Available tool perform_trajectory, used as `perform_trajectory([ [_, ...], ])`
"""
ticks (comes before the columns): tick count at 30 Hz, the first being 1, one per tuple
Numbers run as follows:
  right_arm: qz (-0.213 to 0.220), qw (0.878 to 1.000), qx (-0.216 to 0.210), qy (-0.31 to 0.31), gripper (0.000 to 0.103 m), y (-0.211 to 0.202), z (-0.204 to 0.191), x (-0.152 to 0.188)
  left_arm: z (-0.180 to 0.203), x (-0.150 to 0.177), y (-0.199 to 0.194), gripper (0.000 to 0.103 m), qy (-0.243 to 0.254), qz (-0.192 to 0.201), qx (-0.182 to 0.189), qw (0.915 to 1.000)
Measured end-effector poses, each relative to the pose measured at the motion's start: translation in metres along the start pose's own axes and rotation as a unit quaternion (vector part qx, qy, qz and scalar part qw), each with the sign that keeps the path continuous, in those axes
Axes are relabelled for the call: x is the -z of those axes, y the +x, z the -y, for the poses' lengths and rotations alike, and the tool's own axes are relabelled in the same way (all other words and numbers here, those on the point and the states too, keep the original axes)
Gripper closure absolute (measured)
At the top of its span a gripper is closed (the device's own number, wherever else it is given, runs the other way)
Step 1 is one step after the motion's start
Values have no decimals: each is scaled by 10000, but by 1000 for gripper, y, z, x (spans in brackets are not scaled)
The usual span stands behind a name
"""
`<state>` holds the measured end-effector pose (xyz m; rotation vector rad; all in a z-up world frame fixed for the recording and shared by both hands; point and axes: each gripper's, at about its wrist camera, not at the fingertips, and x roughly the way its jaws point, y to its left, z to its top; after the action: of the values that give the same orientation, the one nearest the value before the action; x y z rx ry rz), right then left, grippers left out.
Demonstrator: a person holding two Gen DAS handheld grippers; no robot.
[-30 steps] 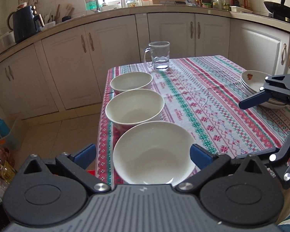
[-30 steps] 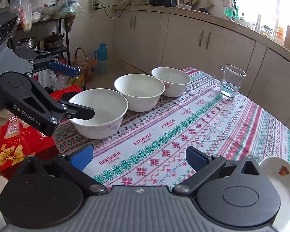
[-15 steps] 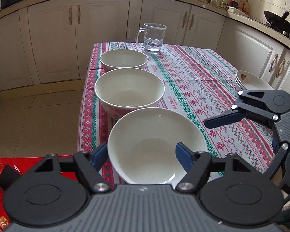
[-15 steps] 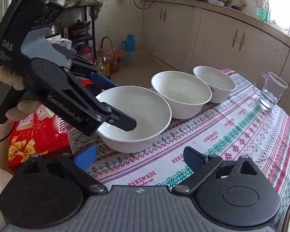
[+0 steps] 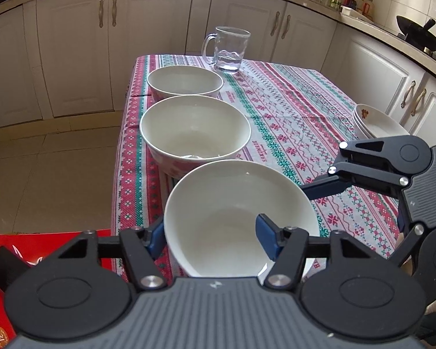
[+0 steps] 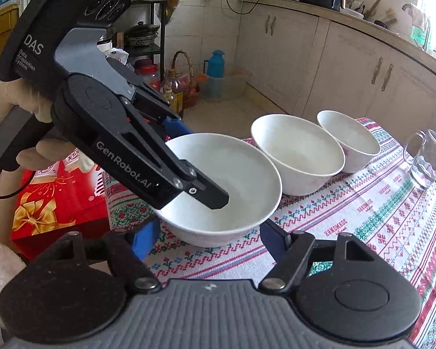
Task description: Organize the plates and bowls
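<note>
Gripping near bowl with left gripper: jaws clamped on its left wall, one blue pad against the outside, the other down inside. Sits at near left corner of table, on patterned cloth, by the left edge. Right gripper in from the bowl's right side, jaws apart and just been closing; bowl's lower wall between the pads, no firm press seen. Red box on floor below that corner. Next along the left edge, middle bowl, close behind the near one; touching or not, cannot tell. Then far bowl, just beyond, upright like the other two. Stack of plates at right edge, well apart from the bowls, flower motif on top plate. Glass mug at far edge, near far left corner, handle to the left, a little water inside.
</note>
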<state>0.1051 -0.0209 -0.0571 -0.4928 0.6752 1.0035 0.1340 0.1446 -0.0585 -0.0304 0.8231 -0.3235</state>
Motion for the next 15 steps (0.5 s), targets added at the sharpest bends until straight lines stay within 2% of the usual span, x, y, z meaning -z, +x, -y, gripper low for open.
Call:
perform_trajectory([
  [8, -23, 10000, 25, 87, 24, -4, 1, 3, 6, -4, -1, 41, 129, -35, 77, 9999],
  [15, -1, 9996, 160, 227, 24, -22, 6, 13, 26, -11, 2, 41, 339, -30, 248, 9991],
])
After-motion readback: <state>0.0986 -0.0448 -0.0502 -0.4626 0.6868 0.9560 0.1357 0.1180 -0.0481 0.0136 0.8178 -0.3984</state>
